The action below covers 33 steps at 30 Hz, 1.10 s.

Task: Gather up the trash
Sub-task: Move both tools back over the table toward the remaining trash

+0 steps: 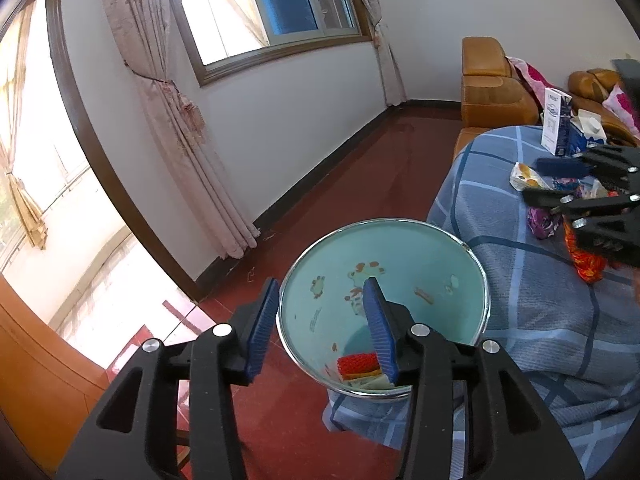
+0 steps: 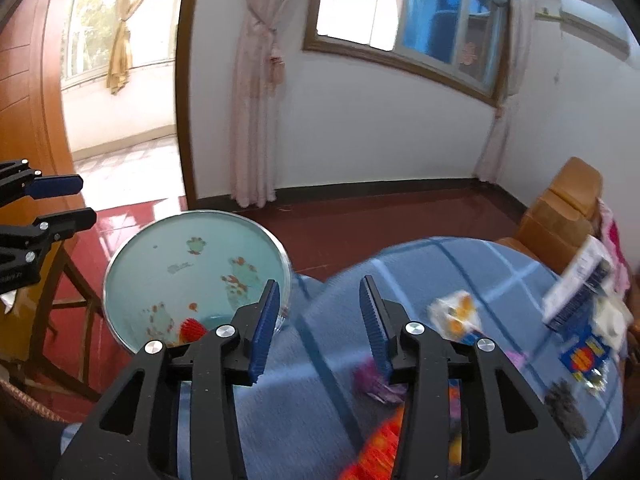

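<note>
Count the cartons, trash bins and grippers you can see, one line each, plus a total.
Cartons: 3 (tall blue-and-white carton, gable-top carton, crushed orange-print carton)
Trash bin: 1
Grippers: 2 (left gripper, right gripper)
Total: 6

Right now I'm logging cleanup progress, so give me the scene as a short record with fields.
bin: teal bin beside the table, already holding a red wrapper
table: blue checked cloth
trash left: orange-print packet, purple wrapper, two cartons
left gripper: open over the bin, nothing between the pads
right gripper: open above the cloth, holding nothing
</note>
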### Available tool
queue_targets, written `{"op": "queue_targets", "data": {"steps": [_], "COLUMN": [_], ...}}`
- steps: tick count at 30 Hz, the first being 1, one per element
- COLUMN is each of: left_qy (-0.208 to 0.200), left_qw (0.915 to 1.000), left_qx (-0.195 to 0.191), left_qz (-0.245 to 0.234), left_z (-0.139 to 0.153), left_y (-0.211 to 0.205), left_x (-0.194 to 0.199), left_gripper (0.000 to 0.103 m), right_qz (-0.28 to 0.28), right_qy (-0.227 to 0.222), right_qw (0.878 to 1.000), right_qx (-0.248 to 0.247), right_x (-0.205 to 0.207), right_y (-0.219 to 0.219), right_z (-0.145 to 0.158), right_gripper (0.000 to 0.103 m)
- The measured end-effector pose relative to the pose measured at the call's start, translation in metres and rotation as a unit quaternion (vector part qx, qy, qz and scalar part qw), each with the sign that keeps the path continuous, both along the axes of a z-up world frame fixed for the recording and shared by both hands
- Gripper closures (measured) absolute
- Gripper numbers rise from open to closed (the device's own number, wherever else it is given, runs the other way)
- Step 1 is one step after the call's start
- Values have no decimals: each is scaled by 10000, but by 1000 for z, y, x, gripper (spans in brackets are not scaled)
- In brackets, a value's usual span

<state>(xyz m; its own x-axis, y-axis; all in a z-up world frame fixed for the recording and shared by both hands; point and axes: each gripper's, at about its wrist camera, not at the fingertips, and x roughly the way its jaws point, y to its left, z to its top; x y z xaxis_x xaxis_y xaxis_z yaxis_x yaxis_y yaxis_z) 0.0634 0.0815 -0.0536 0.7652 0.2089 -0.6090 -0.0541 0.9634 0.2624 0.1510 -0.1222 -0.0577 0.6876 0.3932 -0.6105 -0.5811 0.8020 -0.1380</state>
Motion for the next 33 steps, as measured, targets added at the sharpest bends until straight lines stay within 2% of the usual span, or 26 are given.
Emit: {"op": "queue_targets", "data": {"steps": [3, 7, 10, 14, 17, 19, 22, 25, 27, 30, 33], "left_qy": [51, 152, 195, 194, 180, 138, 115, 105, 152, 221, 472], "left_qw": [9999, 9993, 9981, 9956, 9933, 9918, 9886, 9870, 9850, 9842, 9851], "left_qx": [-20, 0, 43, 24, -48, -103, -185, -175, -214, 15, 262], "left_qz": [-89, -346, -580, -914, -1144, -1263, -1491, -1592, -1703, -1756, -1636], "left_z": [-3, -12, -16, -16, -14, -12, -11, -15, -20, -34, -51], "left_y": [-7, -32, -54, -92, -121, -139, -169, -196, -215, -236, -237], "left_x": [0, 1, 2, 7, 10, 10, 9, 9, 10, 14, 26], "left_gripper": [57, 54, 53, 53, 50, 42, 41, 27, 26, 25, 25], "right_qz": [-392, -1263, -2008, -2660, -2925, -3042, -3173, -3301, -3378, -3424, -3419], "right_qy": [-59, -203, -188, -49, 114, 171, 213, 199, 184, 194, 217], "right_qw": [9990, 9911, 9782, 9623, 9541, 9502, 9452, 9398, 9363, 9338, 9334], "right_qx": [190, 371, 490, 563, 639, 660, 739, 863, 946, 1020, 1069], "right_x": [-16, -37, -48, -61, -70, -78, -88, -95, -99, -102, -104], "right_y": [-41, -121, -179, -230, -255, -266, -277, -289, -295, -300, -302], "right_z": [11, 23, 22, 7, -8, -17, -24, -26, -27, -30, -33], "right_gripper": [58, 53, 52, 51, 51, 51, 49, 48, 46, 43, 43]}}
